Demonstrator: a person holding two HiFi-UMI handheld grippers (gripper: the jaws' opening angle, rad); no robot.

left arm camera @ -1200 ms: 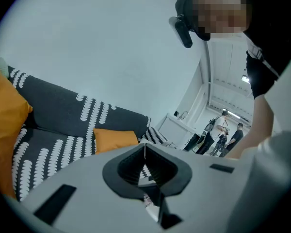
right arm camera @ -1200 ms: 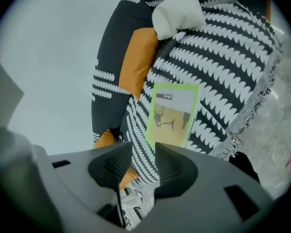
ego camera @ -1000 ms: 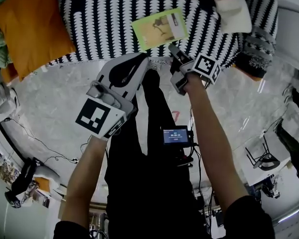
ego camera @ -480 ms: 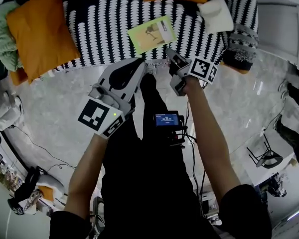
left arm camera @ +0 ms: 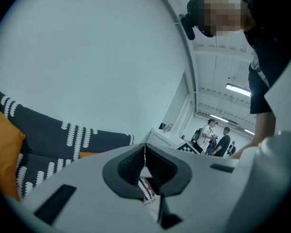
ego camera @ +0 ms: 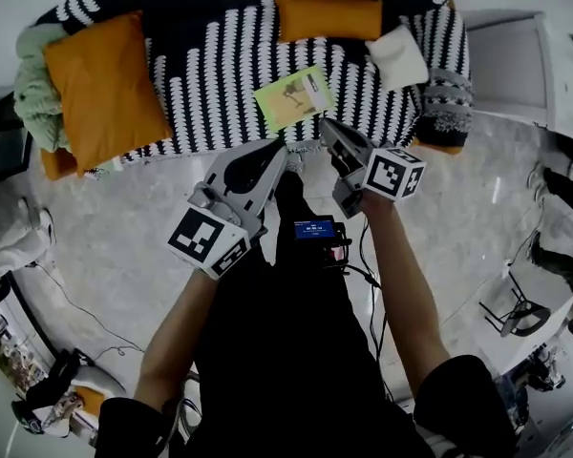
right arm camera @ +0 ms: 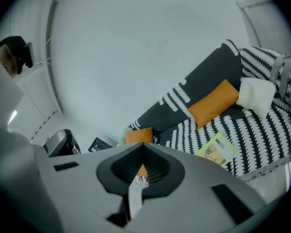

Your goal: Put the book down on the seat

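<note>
As it lies on the seat (ego camera: pixel 220 70), the book (ego camera: pixel 293 96) looks thin, yellow-green.

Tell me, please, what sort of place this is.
Likely a sitting corner inside a large workshop hall: a striped sofa with orange cushions on a polished floor, and people standing under ceiling strip lights.

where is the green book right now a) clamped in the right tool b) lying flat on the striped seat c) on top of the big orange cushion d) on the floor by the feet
b: the book lies flat on the striped seat, apart from the left tool and the right tool, whose jaws are both together on nothing.
</note>
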